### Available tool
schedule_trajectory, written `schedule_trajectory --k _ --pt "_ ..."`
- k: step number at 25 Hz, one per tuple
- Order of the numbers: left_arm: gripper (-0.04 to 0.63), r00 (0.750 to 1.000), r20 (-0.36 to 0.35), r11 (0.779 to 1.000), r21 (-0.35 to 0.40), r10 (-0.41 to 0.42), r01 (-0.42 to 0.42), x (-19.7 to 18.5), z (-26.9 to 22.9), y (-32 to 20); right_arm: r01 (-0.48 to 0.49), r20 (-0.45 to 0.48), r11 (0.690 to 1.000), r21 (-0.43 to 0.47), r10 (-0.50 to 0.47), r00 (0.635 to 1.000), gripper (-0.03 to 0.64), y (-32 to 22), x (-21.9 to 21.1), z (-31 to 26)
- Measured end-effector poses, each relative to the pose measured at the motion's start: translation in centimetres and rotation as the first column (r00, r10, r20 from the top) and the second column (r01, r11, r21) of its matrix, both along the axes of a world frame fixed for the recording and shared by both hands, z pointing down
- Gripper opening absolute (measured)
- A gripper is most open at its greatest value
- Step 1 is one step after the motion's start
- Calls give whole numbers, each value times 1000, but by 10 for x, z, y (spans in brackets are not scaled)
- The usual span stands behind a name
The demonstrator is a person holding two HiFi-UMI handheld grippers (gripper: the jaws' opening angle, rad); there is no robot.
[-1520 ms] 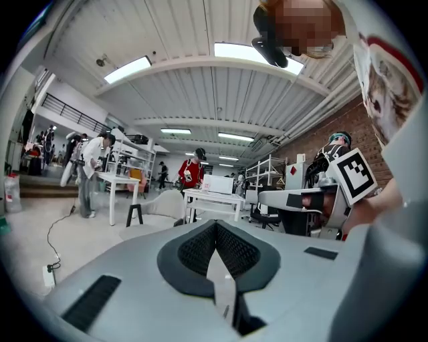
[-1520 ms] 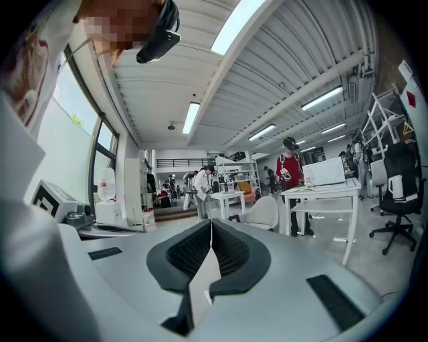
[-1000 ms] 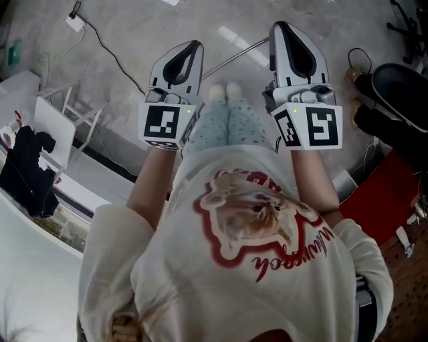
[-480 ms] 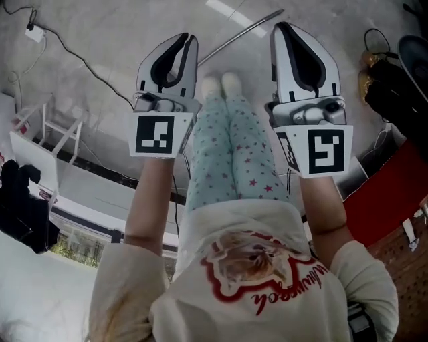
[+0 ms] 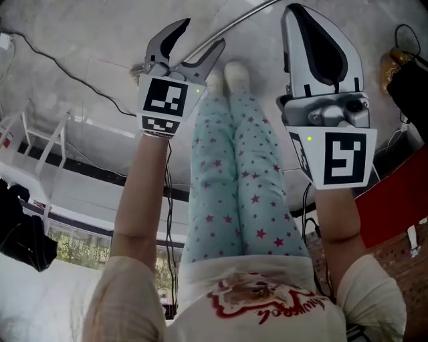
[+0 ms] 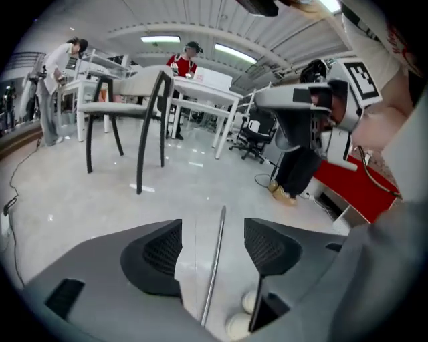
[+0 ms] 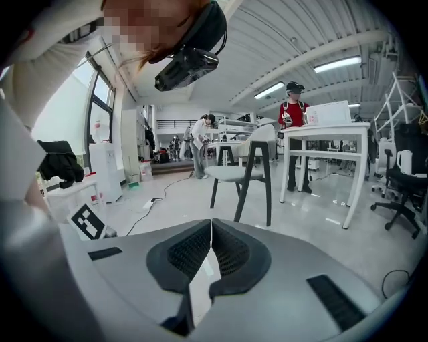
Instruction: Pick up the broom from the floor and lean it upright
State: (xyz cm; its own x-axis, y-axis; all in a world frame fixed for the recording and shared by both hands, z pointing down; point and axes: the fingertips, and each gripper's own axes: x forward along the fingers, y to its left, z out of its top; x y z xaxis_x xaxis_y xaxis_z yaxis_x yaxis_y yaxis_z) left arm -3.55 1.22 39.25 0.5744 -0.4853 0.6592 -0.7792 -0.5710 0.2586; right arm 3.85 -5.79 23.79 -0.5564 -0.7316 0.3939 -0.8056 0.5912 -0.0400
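The broom's thin metal handle (image 5: 234, 20) lies on the pale floor just ahead of my white-socked feet (image 5: 227, 73). My left gripper (image 5: 200, 37) hangs over its near end; its jaws have just been opening and stand open. In the left gripper view the handle (image 6: 215, 257) runs along the floor between the two pads of the left gripper (image 6: 212, 224), which do not touch it. My right gripper (image 5: 297, 10) is held to the right of the handle, shut and empty. The right gripper view shows the right gripper (image 7: 211, 224) with its pads pressed together. The broom's head is out of view.
A black cable (image 5: 67, 60) trails across the floor at the left, next to white racks (image 5: 40, 153). A red surface (image 5: 394, 200) and dark bags are at the right. A chair (image 6: 134, 100), white tables (image 6: 200, 90), an office chair (image 6: 257, 130) and people stand further off.
Both grippers have dropped toward the floor as the person bent forward. The left jaws went from shut to open, and the handle now shows between them.
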Motion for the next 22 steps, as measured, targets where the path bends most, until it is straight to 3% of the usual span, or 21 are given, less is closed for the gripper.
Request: schedule_trajectory --k 5,11,16,22 --pt "302 995 70 983 -170 76 -63 3 100 30 -14 5 1000 -19 14 1000 28 1 13 48" --pt "302 979 130 967 -221 156 -124 18 179 51 -23 29 1000 -12 24 999 28 1 17 101" --pt "316 970 189 955 -281 154 -97 17 251 68 -41 50 998 -39 43 998 28 16 14 157" --pt "316 953 209 931 -339 218 -138 32 294 76 -76 65 994 -76 81 995 28 25 22 185"
